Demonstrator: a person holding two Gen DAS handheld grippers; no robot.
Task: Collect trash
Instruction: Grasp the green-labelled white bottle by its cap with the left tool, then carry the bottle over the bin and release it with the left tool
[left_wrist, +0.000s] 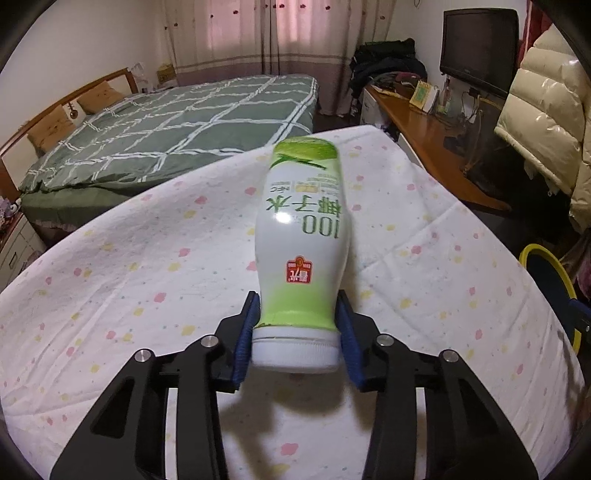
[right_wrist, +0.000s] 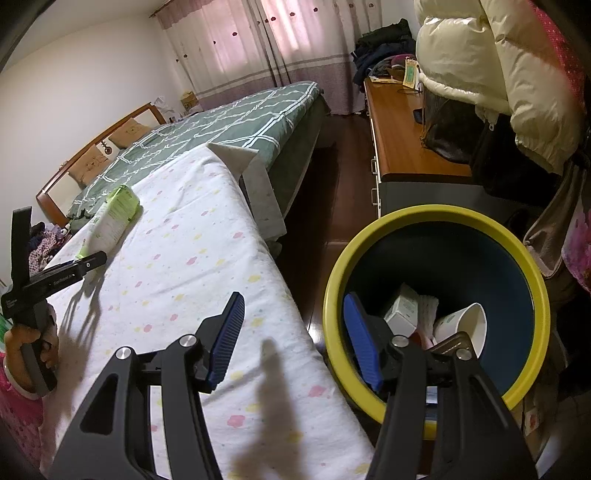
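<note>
A white and green drink bottle (left_wrist: 303, 229) lies on the table's flower-print white cloth (left_wrist: 147, 277), its white cap toward the camera. My left gripper (left_wrist: 297, 299) is shut on it, blue pads (left_wrist: 246, 332) pressing both sides just above the cap. The right wrist view shows the same bottle (right_wrist: 110, 218) at the far left, with the left gripper (right_wrist: 90, 260) and a hand (right_wrist: 26, 343) behind it. My right gripper (right_wrist: 293, 299) stands open and holds nothing, over the table's right edge beside the yellow-rimmed blue trash bin (right_wrist: 532, 273). The bin holds a white carton (right_wrist: 400, 310), a paper cup (right_wrist: 467, 326) and tissue.
The bin (left_wrist: 546, 280) stands on the dark floor right of the table. Behind are a bed with a green checked cover (left_wrist: 177, 118), a wooden desk (right_wrist: 402, 136) with a TV (left_wrist: 480, 48), and a cream puffy coat (right_wrist: 480, 55) hanging at the right.
</note>
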